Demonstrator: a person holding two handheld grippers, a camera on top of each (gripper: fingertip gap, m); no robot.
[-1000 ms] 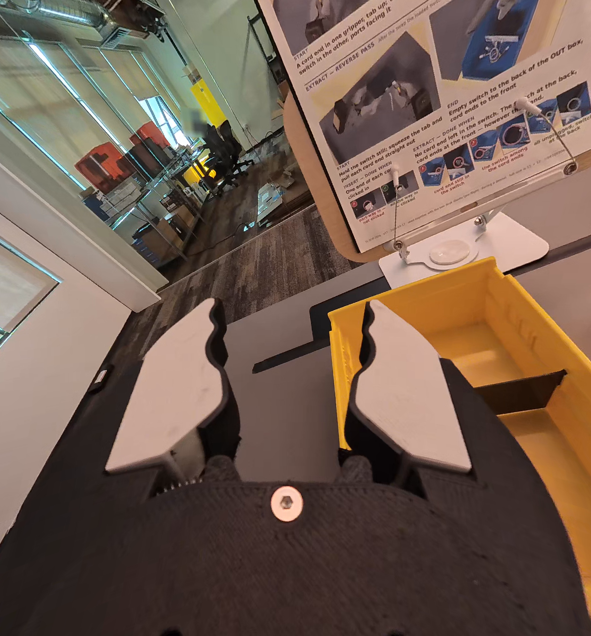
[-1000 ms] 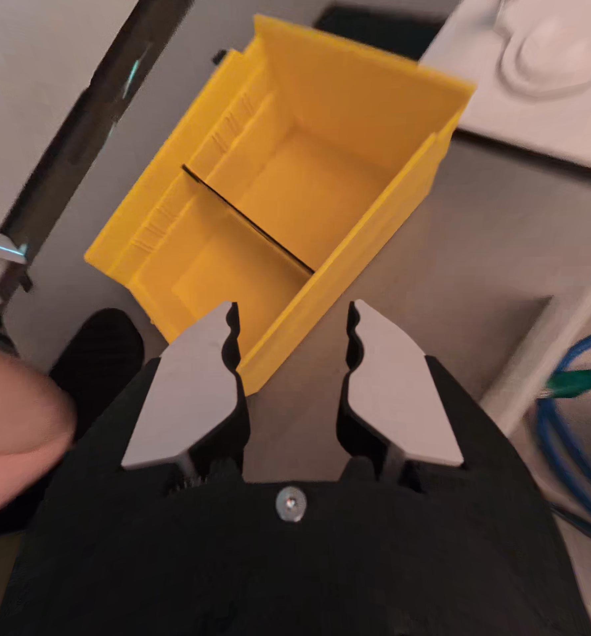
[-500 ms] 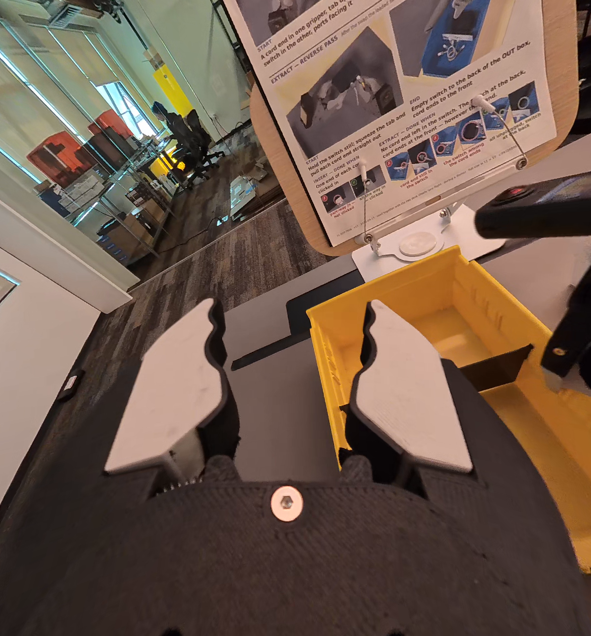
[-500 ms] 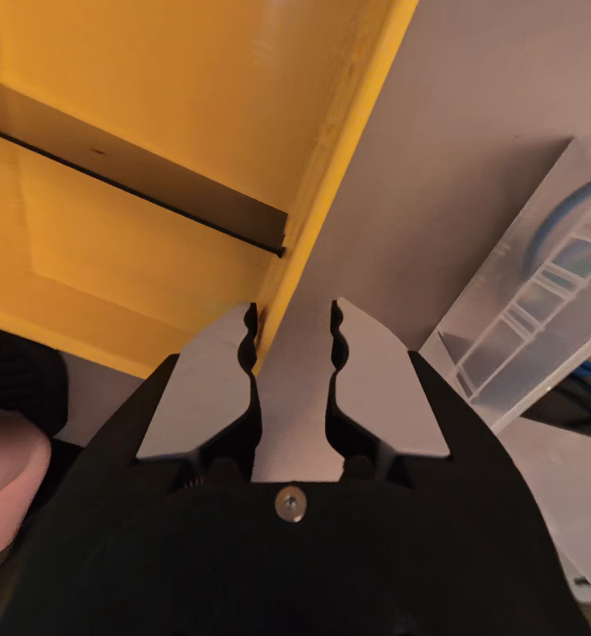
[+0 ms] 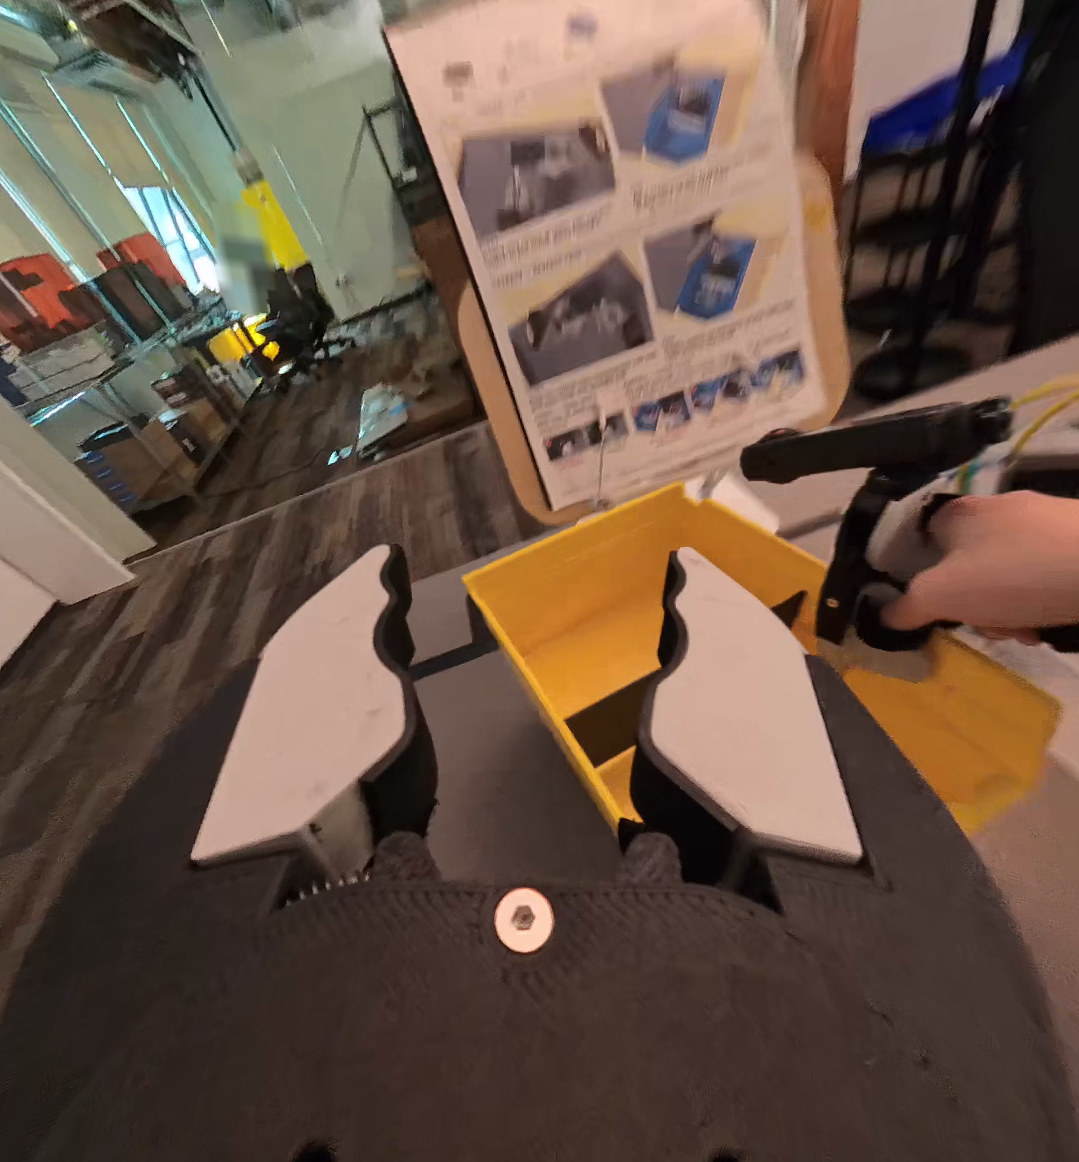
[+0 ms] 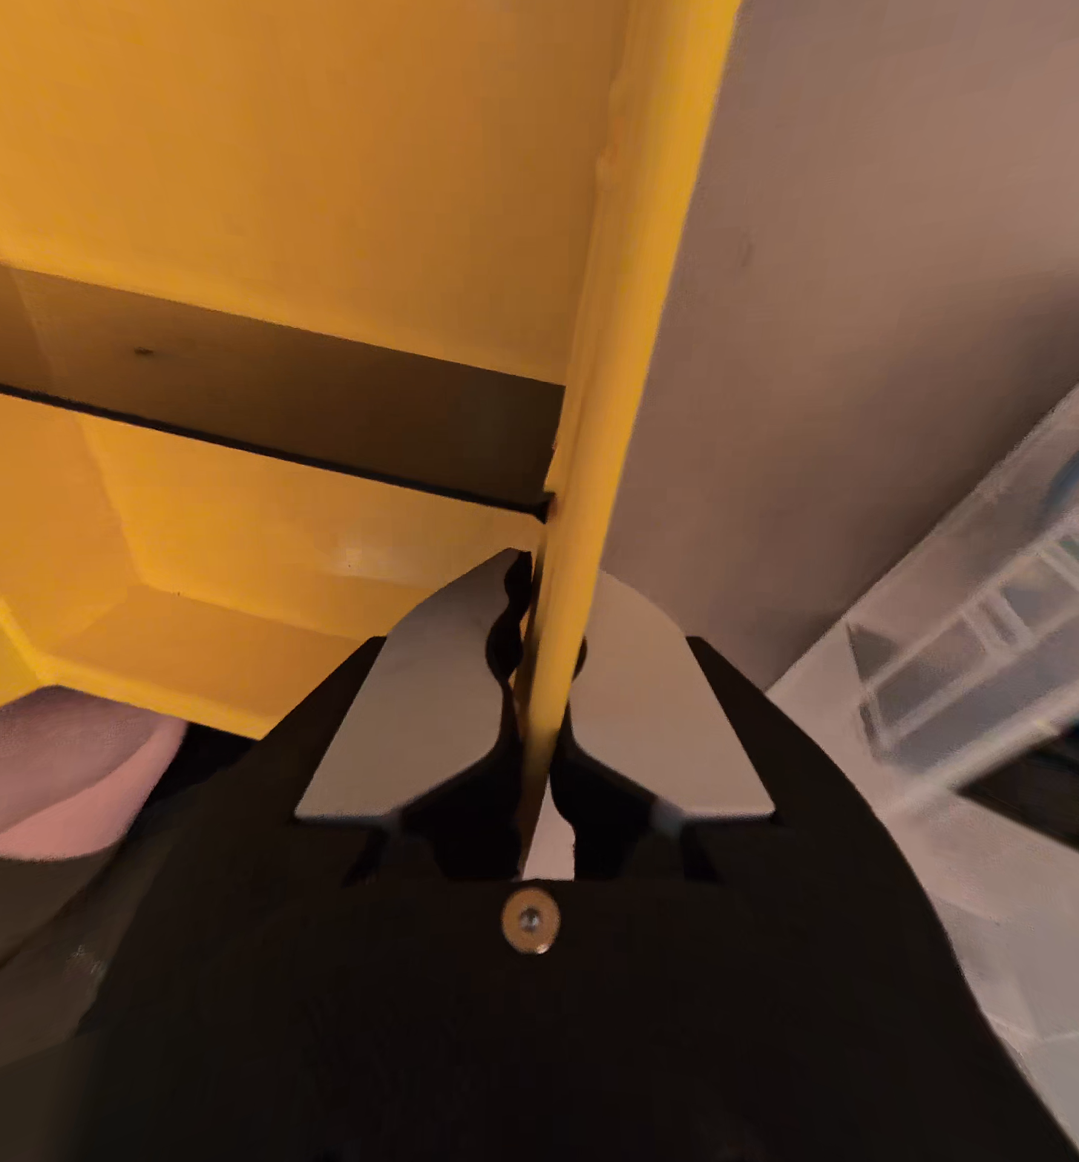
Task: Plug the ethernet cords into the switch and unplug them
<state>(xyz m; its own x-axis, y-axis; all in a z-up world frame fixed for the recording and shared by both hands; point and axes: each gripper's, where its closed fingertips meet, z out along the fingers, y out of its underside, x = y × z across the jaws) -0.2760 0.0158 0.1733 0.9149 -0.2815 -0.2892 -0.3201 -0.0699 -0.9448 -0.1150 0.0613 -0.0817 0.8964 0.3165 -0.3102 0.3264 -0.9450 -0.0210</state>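
Observation:
A yellow bin (image 5: 574,585) with a black divider (image 5: 599,723) stands on the grey table. My left gripper (image 5: 533,559) is open and empty, above the bin's left wall. My right gripper (image 6: 552,578) is shut on the bin's right side wall (image 6: 650,188), just in front of the divider (image 6: 272,390). It also shows in the left wrist view (image 5: 882,660), held by a hand (image 5: 995,566). Yellow cords (image 5: 1058,390) run at the far right, blurred. I cannot make out the switch.
An instruction board (image 5: 637,283) on a stand rises behind the bin. A clear plastic container (image 6: 995,629) with something blue inside sits right of the bin. The table's left edge drops to a dark wood floor (image 5: 241,566).
My right gripper has closed on the bin's right wall. The left wrist view has swung right, and the hand with the right gripper now shows fully in it.

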